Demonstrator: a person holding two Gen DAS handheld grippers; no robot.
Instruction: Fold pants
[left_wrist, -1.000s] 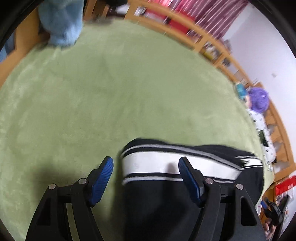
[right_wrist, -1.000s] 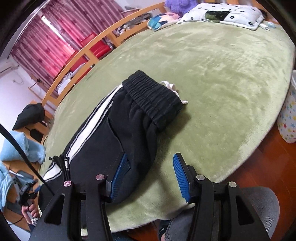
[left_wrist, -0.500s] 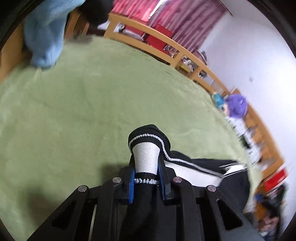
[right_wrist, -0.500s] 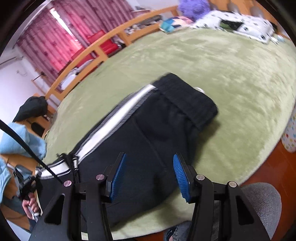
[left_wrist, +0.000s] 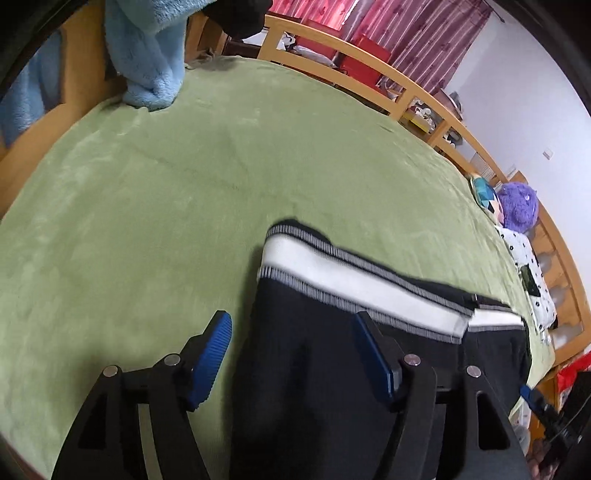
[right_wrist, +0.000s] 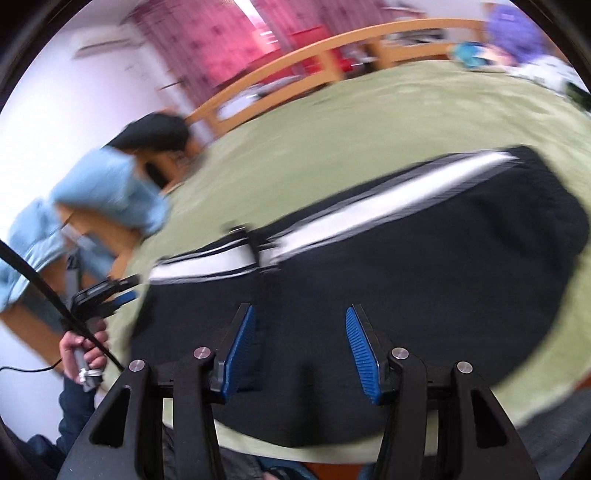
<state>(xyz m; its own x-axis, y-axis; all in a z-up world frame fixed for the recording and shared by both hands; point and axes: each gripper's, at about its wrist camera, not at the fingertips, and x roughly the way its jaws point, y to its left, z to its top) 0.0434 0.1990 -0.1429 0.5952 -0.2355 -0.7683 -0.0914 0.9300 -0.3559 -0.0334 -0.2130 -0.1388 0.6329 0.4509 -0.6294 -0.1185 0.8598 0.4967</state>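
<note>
So the big green bed takes up pretty much everything, wooden rail along the far side, pink curtains behind that, and a fluffy blue blanket hanging over the far left corner. The pants are black with a white side stripe, lying on the near edge of the bed. Their long axis runs left to right across the bed, stripe along the far edge; the right wrist view is blurry, so I can't say which end is the waist.

Looks like we're between folds: one fold is laid down and nothing is being carried. The left claw has just been opening, it sits wide apart over the left end of the pants, pads off the cloth, gripping nothing. The right claw hovers about half open above the middle of the black fabric, also empty.

My guess for the next move: pinch one end with both claws and bring it across to the other, keeping the stripe edges lined up.
</note>
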